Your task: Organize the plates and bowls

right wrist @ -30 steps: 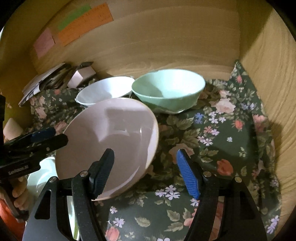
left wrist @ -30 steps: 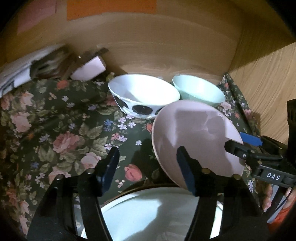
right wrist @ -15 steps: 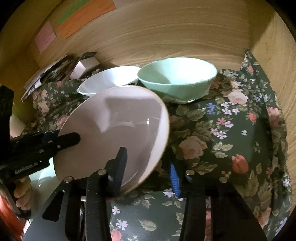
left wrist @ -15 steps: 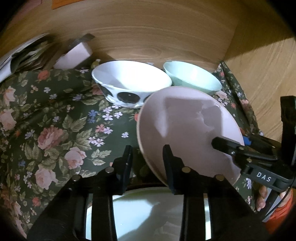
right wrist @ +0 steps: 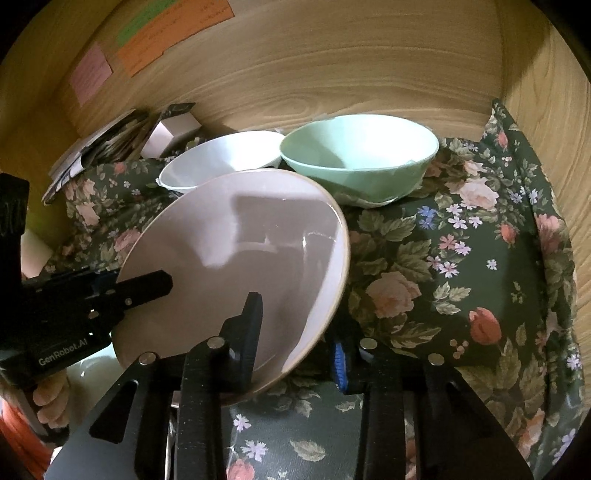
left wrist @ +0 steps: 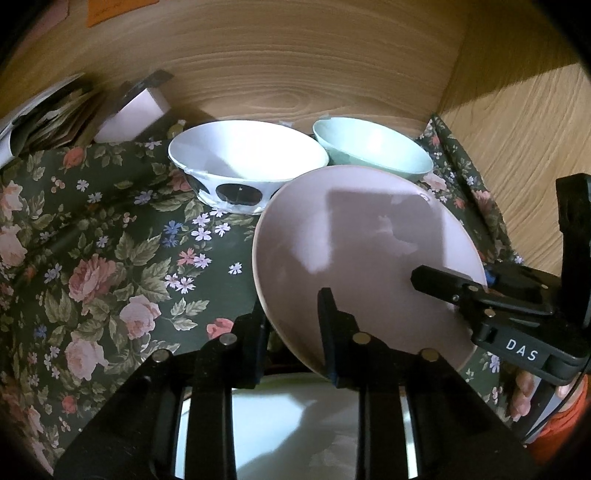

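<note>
A pale pink plate [left wrist: 362, 254] is held tilted above the floral cloth; it also shows in the right wrist view [right wrist: 240, 266]. My left gripper [left wrist: 293, 332] is shut on its near left rim. My right gripper [right wrist: 295, 332] is shut on its right rim and shows from the side in the left wrist view [left wrist: 480, 295]. A white bowl with black spots [left wrist: 247, 166] and a mint green bowl [left wrist: 373, 147] stand behind the plate, by the back wall. A white plate [left wrist: 295, 424] lies below my left gripper.
A dark floral cloth [left wrist: 110, 258] covers the shelf floor. Wooden walls close the back [left wrist: 295, 74] and the right side [right wrist: 554, 129]. A small white box [left wrist: 129, 114] and a stack of papers [left wrist: 40, 122] lie at the back left. Sticky notes [right wrist: 147, 33] hang on the back wall.
Both grippers were open beside the pink plate a second ago. Both have closed on its rim, and the plate now stands tilted between them.
</note>
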The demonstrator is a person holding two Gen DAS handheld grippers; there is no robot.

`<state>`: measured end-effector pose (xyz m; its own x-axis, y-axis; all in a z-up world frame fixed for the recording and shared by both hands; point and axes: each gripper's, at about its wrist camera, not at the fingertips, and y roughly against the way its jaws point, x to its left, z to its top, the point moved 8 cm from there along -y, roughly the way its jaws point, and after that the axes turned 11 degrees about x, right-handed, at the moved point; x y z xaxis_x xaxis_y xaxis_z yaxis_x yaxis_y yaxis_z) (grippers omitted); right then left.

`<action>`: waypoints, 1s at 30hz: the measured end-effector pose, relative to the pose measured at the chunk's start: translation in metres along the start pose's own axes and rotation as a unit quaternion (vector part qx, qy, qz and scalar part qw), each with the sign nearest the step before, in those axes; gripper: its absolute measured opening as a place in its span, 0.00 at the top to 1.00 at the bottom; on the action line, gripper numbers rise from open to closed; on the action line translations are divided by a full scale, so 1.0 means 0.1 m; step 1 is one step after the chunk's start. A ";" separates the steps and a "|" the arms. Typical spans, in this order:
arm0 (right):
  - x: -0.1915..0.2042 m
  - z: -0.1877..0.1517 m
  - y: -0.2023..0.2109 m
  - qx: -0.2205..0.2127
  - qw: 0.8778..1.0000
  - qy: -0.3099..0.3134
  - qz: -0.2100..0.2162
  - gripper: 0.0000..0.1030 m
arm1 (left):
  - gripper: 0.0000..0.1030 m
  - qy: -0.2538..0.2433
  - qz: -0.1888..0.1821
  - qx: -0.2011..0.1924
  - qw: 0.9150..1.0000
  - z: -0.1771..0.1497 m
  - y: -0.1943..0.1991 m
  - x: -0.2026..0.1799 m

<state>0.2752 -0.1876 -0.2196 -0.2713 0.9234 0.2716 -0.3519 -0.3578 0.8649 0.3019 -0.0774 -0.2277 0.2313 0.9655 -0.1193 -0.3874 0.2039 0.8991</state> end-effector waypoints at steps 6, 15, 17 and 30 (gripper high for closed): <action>0.02 0.01 0.14 -0.018 1.000 -0.002 -0.004 0.71 | 0.76 -0.003 -0.003 -0.023 1.000 0.02 0.14 -0.02; 0.15 0.05 0.36 -0.045 0.999 0.009 -0.003 0.71 | 0.76 0.003 -0.004 -0.050 0.999 0.00 0.39 0.01; 0.20 0.05 0.40 -0.050 0.999 0.012 0.000 0.71 | 0.76 0.005 0.000 -0.054 0.999 -0.02 0.44 0.01; 0.59 0.00 0.56 -0.067 0.996 0.051 0.013 0.71 | 0.76 0.034 0.013 -0.087 0.996 -0.21 0.86 0.18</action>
<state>0.2398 -0.1531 -0.1555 -0.3695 0.8968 0.2432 -0.4587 -0.4037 0.7916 0.2543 -0.0392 -0.1616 0.1597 0.9786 -0.1298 -0.5426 0.1969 0.8166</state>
